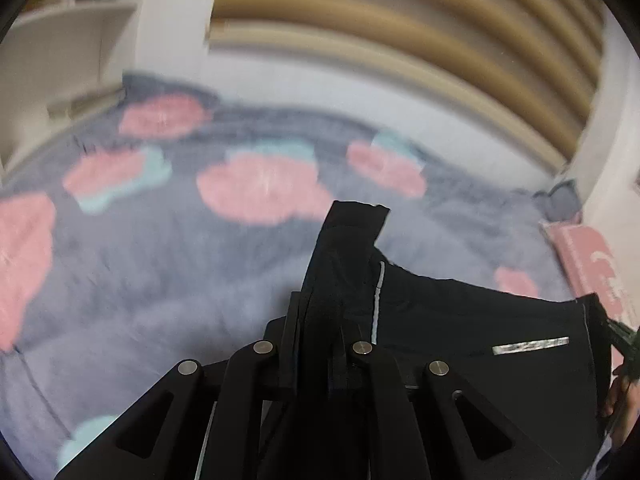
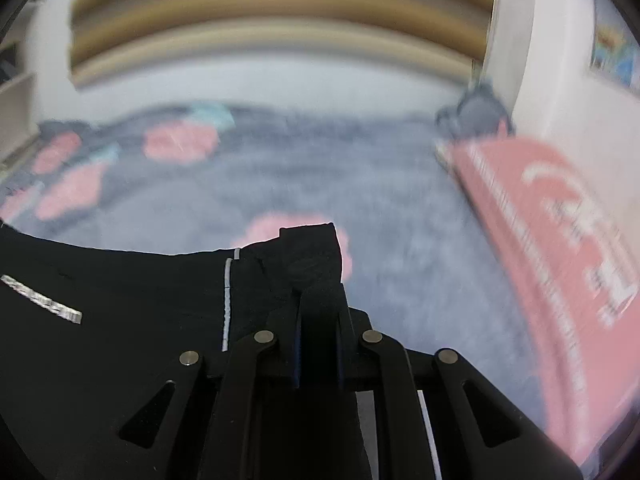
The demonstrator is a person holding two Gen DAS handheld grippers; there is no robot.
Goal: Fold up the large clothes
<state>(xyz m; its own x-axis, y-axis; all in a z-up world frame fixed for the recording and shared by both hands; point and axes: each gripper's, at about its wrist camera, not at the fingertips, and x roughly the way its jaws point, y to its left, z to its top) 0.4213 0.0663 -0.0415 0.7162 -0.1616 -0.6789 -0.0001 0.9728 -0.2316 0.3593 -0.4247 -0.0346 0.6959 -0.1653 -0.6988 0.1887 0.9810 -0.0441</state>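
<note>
A black garment with a thin white seam stripe and a silver logo strip hangs stretched between my two grippers above the bed. My left gripper is shut on one corner of it, and a tuft of black cloth sticks up past the fingertips. In the right wrist view the same black garment runs off to the left, and my right gripper is shut on its other corner, with cloth bunched above the fingertips. The rest of the garment hangs below, out of sight.
A grey bed cover with pink and teal cloud patches lies beneath. A pink pillow or blanket lies at the right side of the bed. A tan slatted headboard and white shelves stand behind.
</note>
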